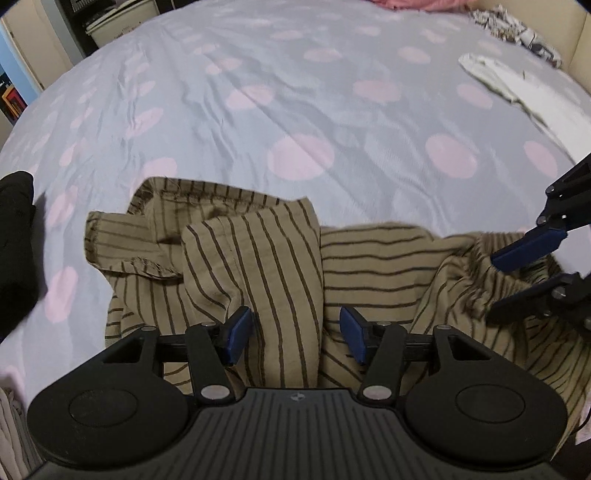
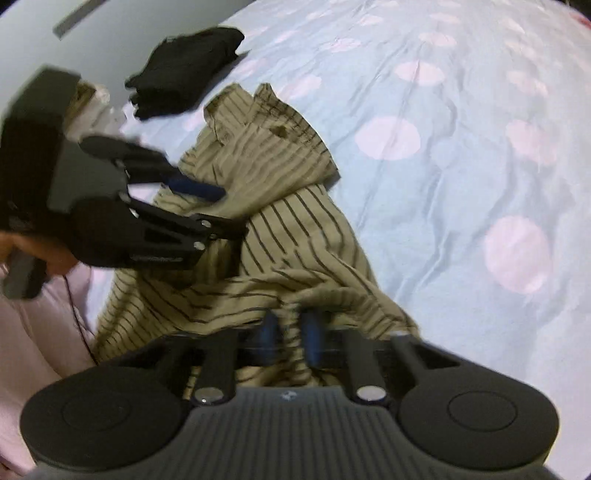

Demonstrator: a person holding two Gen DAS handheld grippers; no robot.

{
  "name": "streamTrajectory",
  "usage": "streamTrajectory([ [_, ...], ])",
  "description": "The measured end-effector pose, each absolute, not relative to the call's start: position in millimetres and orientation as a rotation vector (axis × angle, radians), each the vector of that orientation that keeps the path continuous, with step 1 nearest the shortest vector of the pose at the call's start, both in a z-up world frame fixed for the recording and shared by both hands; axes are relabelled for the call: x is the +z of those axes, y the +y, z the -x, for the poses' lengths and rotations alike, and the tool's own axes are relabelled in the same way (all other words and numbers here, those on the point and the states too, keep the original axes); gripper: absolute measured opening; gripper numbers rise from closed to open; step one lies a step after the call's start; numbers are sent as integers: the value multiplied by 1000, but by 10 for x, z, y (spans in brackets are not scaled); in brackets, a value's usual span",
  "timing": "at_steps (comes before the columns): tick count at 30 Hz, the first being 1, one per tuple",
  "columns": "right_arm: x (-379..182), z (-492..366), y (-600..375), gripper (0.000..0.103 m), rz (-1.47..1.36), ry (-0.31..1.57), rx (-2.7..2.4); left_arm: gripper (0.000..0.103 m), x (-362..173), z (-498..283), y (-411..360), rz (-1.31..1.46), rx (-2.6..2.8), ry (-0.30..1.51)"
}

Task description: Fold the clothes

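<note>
A tan garment with dark stripes lies crumpled on the near part of a grey bedsheet with pink dots. My left gripper is open, its blue pads on either side of a raised fold of the garment. My right gripper has its pads close together around a bunched fold of the striped garment; the view is blurred. In the left wrist view the right gripper shows at the garment's right edge. In the right wrist view the left gripper is over the garment's left side.
A folded black garment lies at the bed's left side, also seen in the left wrist view. A white cloth and a patterned cloth lie at the far right. Pink fabric is near the bed's edge.
</note>
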State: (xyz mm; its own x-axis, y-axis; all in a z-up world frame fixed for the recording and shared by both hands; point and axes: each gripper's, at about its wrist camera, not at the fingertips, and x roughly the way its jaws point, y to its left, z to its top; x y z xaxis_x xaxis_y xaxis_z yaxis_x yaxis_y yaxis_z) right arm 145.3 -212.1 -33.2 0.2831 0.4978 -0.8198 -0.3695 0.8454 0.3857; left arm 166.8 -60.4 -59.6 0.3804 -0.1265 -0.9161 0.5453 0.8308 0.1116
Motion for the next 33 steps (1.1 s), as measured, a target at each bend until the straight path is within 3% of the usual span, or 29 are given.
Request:
streamTrajectory([
  [1, -289, -1446, -2153, 7, -144, 1132, 579, 31, -621, -1680, -602, -437, -443, 1113],
  [4, -166, -1404, -2309, 7, -182, 1093, 554, 8, -644, -1724, -567, -412, -431, 1128],
  [7, -12, -1348, -2545, 7, -228, 1038, 504, 2, -508, -1775, -407, -313, -394, 1090],
  [16, 365, -1106, -3216, 5, -372, 821, 320, 0, 351, -1598, 536, 230, -259, 742],
  [22, 353, -925, -3262, 5, -358, 834, 312, 0, 545, -1084, 773, 406, -240, 599],
  [33, -83, -581, -3220, 5, -207, 1004, 336, 0, -236, -407, 933, 431, -92, 928],
])
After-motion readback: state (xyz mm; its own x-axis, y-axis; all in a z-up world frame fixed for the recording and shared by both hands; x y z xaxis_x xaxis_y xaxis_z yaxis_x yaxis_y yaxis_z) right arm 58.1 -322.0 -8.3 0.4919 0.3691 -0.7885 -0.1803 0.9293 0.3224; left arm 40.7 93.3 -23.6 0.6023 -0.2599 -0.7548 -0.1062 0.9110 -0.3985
